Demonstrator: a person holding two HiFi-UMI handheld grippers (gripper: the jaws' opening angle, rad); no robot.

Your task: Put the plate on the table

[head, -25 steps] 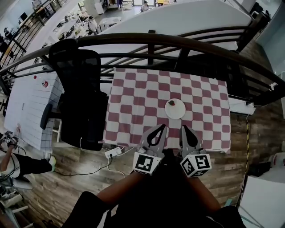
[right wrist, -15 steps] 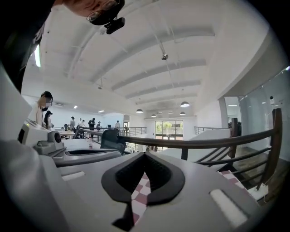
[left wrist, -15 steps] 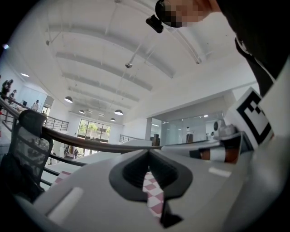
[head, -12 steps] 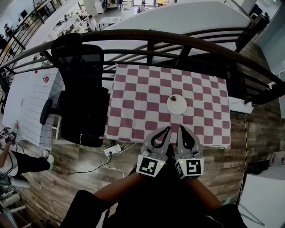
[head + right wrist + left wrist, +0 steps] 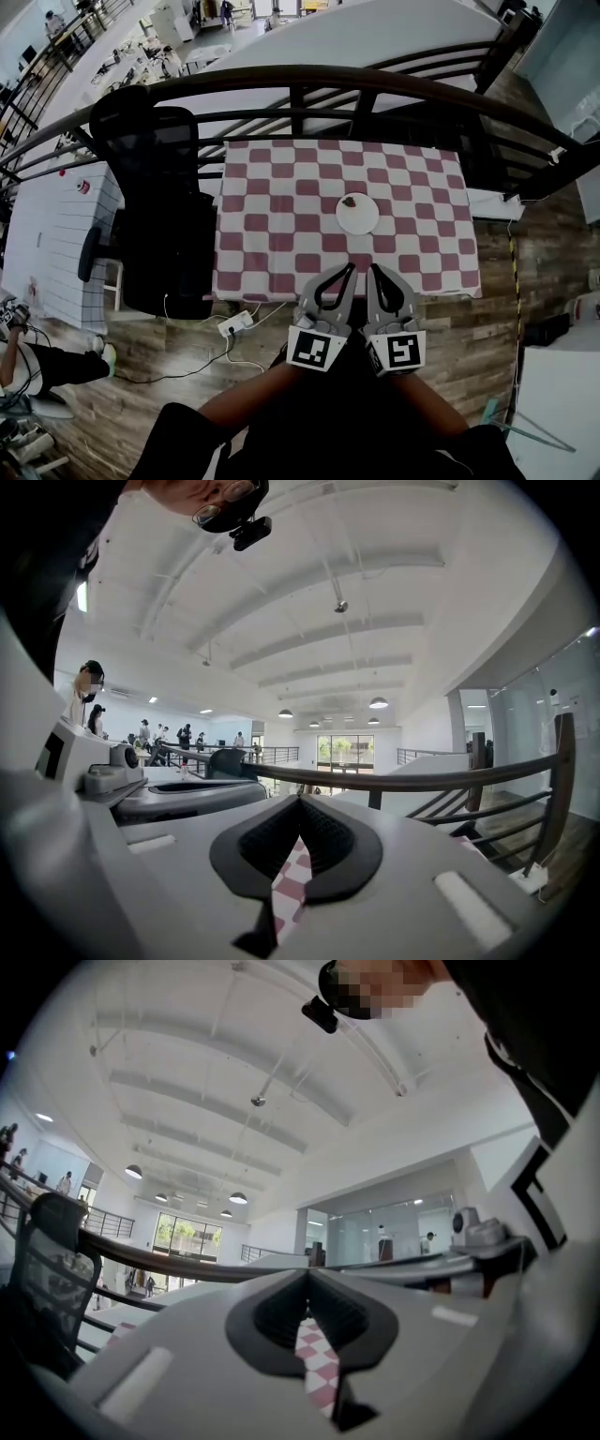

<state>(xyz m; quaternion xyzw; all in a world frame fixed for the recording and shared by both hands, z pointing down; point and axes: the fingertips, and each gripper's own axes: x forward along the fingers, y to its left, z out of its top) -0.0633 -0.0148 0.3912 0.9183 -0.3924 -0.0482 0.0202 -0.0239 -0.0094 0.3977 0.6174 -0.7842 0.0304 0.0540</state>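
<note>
A small white plate (image 5: 357, 215) with a dark bit of food on its far edge rests on the red-and-white checked table (image 5: 272, 234), near the middle. My left gripper (image 5: 350, 269) and right gripper (image 5: 372, 269) hang side by side over the table's near edge, short of the plate. Both are shut with nothing between the jaws. In the left gripper view (image 5: 306, 1275) and the right gripper view (image 5: 300, 801) the tips meet, and only a strip of checked cloth shows through the gap below them. The plate is not visible in either gripper view.
A black office chair (image 5: 159, 187) stands at the table's left. A dark curved railing (image 5: 309, 89) runs behind the table. A white power strip (image 5: 234, 323) with cables lies on the wood floor below the near left corner. A person (image 5: 37, 342) is at the far left.
The two grippers have drawn closer together and shifted slightly left in the head view. The view has also moved, so table and plate sit a little higher and further left.
</note>
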